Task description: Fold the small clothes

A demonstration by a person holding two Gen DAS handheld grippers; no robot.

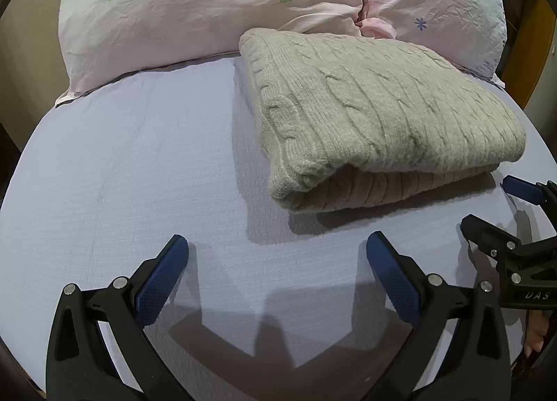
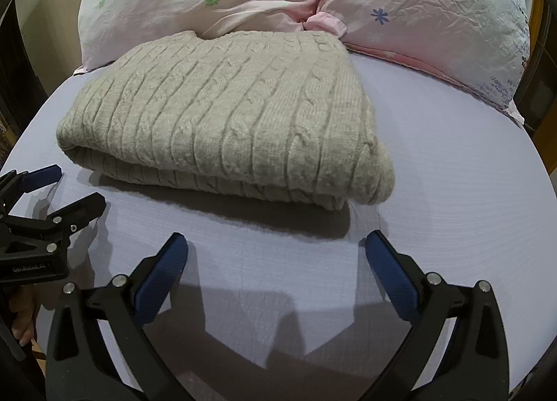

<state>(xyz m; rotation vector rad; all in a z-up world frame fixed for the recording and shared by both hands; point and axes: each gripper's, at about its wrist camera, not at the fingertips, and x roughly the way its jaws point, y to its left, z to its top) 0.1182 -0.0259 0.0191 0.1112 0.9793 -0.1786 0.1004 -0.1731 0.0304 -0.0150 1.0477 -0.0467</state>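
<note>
A bed (image 1: 122,174) covered in a pale lavender sheet is carrying everything. A folded grey cable-knit sweater (image 1: 376,112) is lying flat on it, its far edge touching the pink flowered pillows (image 1: 209,7) that are resting side by side along the bed's far end.

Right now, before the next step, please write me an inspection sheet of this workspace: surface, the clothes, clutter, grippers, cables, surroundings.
Surface: bed sheet, pale lilac, smooth, lightly ribbed.
Job's things: one grey cable-knit sweater, already folded into a thick rectangle, lying flat, far edge against the pillows.
Clutter: nothing seen on the sheet besides the sweater.
Grippers: left gripper open, empty, over bare sheet before the sweater; right gripper open, empty, likewise. Neither touches the sweater.
Cables: nothing seen.
Surroundings: two pink flowered pillows behind the sweater; wooden furniture at the far right edge.
</note>
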